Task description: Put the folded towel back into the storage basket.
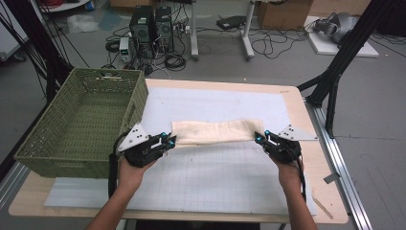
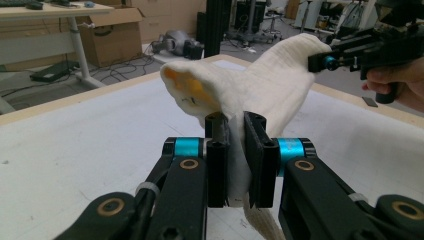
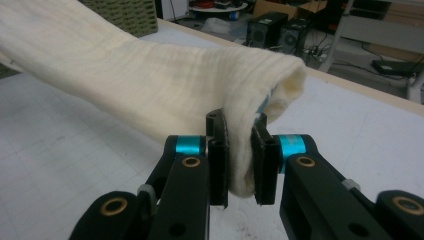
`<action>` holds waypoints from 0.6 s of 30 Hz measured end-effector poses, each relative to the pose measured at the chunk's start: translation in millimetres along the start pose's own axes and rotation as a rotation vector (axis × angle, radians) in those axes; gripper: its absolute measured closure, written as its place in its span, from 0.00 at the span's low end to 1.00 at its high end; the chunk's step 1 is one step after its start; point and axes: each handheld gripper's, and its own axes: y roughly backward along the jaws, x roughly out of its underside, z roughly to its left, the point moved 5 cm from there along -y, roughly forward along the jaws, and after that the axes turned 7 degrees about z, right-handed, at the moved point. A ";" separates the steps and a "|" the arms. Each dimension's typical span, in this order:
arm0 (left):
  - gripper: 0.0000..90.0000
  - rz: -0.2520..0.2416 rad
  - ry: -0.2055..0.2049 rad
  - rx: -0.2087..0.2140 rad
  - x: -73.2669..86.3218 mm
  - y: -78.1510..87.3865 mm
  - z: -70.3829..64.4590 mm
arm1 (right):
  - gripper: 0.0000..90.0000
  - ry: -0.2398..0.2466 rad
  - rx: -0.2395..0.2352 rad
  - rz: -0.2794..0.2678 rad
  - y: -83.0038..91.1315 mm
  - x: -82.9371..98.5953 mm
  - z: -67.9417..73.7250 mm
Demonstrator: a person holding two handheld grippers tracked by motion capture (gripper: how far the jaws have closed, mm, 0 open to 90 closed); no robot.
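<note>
Occupying most of the scene, a wooden table [image 1: 306, 120] carries a pale gridded mat [image 1: 215, 177]; a green woven basket [image 1: 81, 124] stands on its left end, open side up. Item: one cream cloth [image 1: 215, 131], folded into a long band, stretched across the mat's middle between two grippers, its ends raised off the surface. Left gripper [image 1: 168, 142], held in the person's left hand [image 1: 131, 172] just beside the basket's near corner, jaws closed on the cloth's left end, fabric pinched between them. Right gripper [image 1: 261, 138], held in the right hand [image 1: 289, 173], jaws likewise clamped on the cloth's right end.
</note>
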 end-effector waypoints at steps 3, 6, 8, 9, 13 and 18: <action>0.90 -0.014 0.000 -0.010 -4.8 7.3 -1.5 | 0.89 0.001 -0.007 -0.008 -3.4 -5.6 0.7; 0.90 -0.025 -0.011 -0.022 -8.4 13.6 -3.2 | 0.89 0.012 -0.007 -0.011 -7.2 -13.1 2.3; 0.90 -0.025 -0.021 -0.029 -8.9 17.7 -3.7 | 0.89 0.018 -0.009 -0.012 -9.3 -19.2 2.7; 0.90 -0.026 -0.022 -0.031 -9.0 19.6 -3.6 | 0.89 0.014 -0.013 -0.011 -10.0 -22.4 3.5; 0.90 -0.040 -0.012 -0.042 -9.7 27.9 -0.5 | 0.89 0.033 -0.017 -0.020 -15.0 -36.3 4.7; 0.90 -0.061 -0.010 -0.055 -10.8 36.8 2.0 | 0.89 0.058 -0.017 -0.018 -24.9 -52.1 8.3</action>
